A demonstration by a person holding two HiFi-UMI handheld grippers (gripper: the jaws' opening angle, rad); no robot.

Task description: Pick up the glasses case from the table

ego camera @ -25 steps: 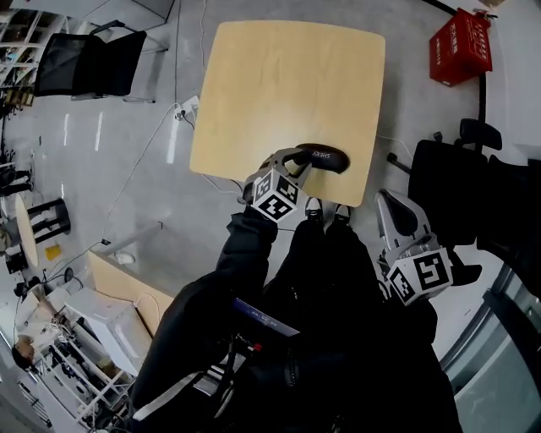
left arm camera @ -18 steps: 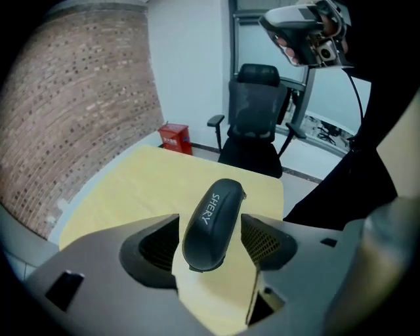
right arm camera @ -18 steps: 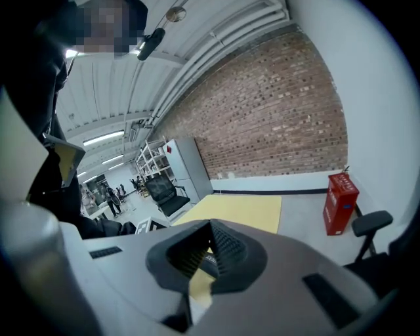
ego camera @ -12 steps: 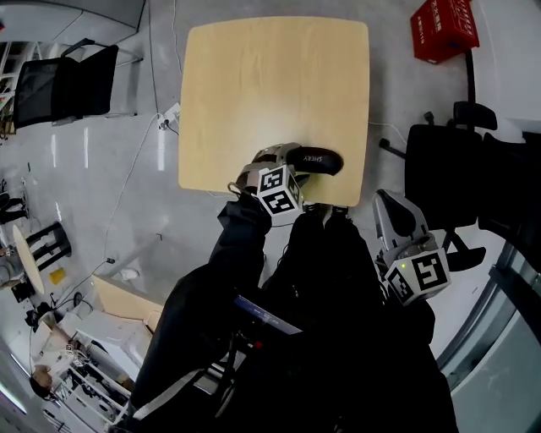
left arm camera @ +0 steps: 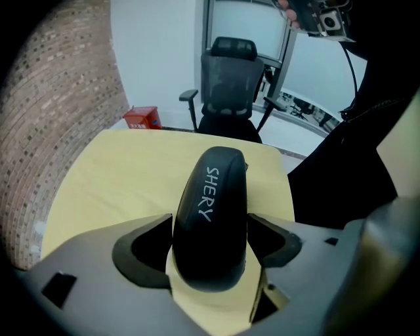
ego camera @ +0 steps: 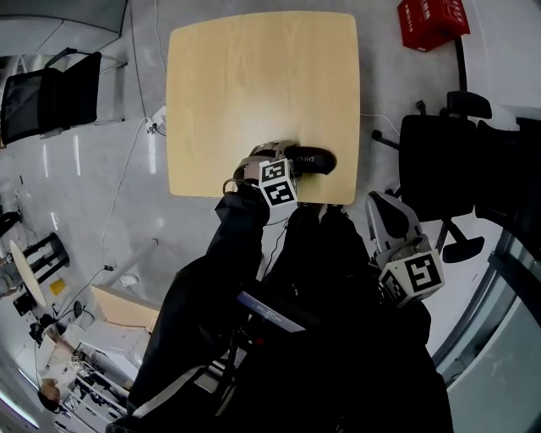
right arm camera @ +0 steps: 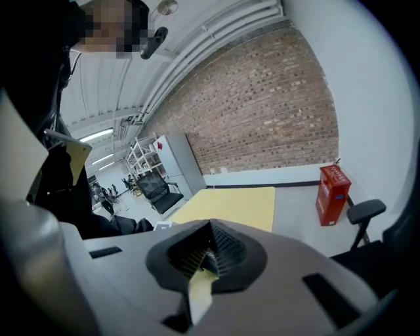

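Note:
A black glasses case with white lettering lies near the front edge of the pale wooden table. My left gripper points steeply down over the case's left end. In the left gripper view the case runs lengthwise between the two jaws of the left gripper. The jaws are opening, and a small gap shows on each side of the case. My right gripper hangs off the table to the right, beside my legs. In the right gripper view the right gripper has its pads together and nothing in them.
A black office chair stands right of the table, close to the right gripper. A red box sits on the floor at the far right. Another dark chair is at the left. Cables trail over the grey floor left of the table.
The left gripper has come down over the case's end and rolled, and its jaws have spread around the case. The right gripper has sunk a little.

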